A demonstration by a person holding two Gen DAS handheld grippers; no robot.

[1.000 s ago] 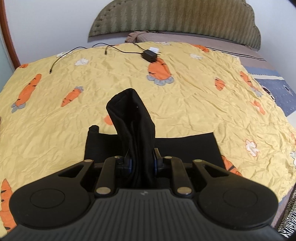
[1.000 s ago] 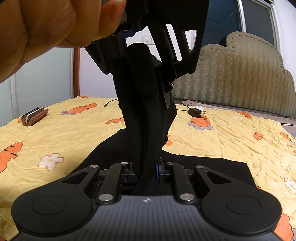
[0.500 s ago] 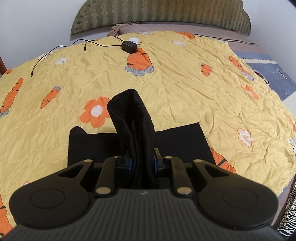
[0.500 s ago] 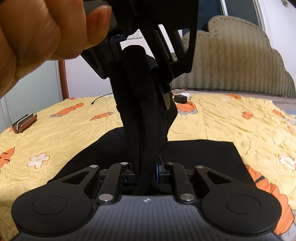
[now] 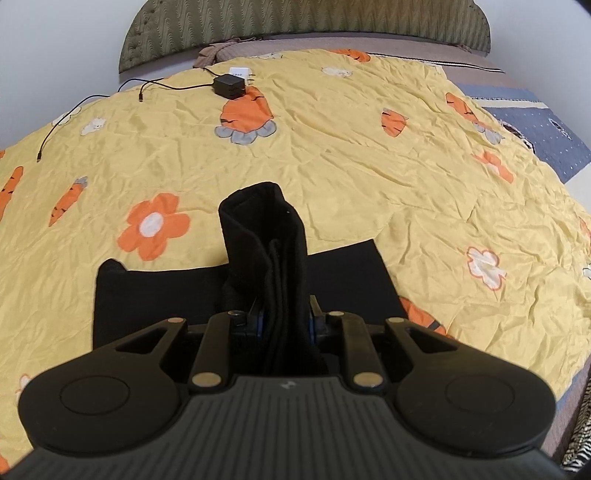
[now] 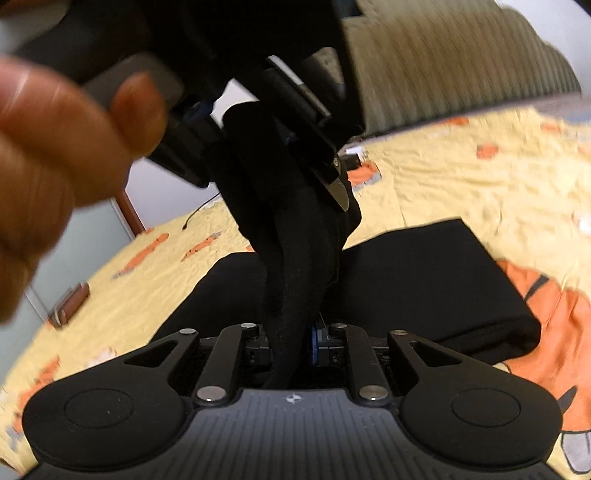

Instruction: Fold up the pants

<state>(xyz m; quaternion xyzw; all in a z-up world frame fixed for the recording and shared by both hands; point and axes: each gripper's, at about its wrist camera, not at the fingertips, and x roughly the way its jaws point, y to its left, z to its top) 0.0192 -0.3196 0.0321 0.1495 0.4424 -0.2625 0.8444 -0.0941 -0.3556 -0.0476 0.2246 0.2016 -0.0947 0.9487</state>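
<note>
change since earlier: the left wrist view had tipped further over the bed, so more of the yellow quilt showed beyond the cloth, and an orange flower patch [image 5: 153, 226] sat where bare quilt had been; the right wrist view had swung and blurred, with the hand looming larger at its left.
left gripper [image 5: 284, 323]: its jaws were drawn in close and clamped on a thick bunched fold of the black fabric pants [image 5: 267, 240], which stood up between them as a rolled column.
right gripper [image 6: 291, 341]: its jaws were likewise pinched tight on a gathered strip of the same pants [image 6: 295, 266], the cloth rising from them up to the other gripper overhead.
left gripper from the right view [image 6: 295, 147]: it hung above and just ahead, gripping the top of that strip; the exact finger gap was lost in blur.
hand [image 6: 55, 177]: the person's left hand wrapped the handle, blurred at the upper left.
pants: the rest lay flat in a folded black rectangle on the yellow carrot-print quilt [image 5: 351, 155], directly below both grippers.
charger: a small black power adapter with a thin black cable [image 5: 229, 85] lay near the far edge of the quilt, well apart from the pants.
headboard: a padded olive-green headboard [image 5: 295, 22] stood behind the bed.
</note>
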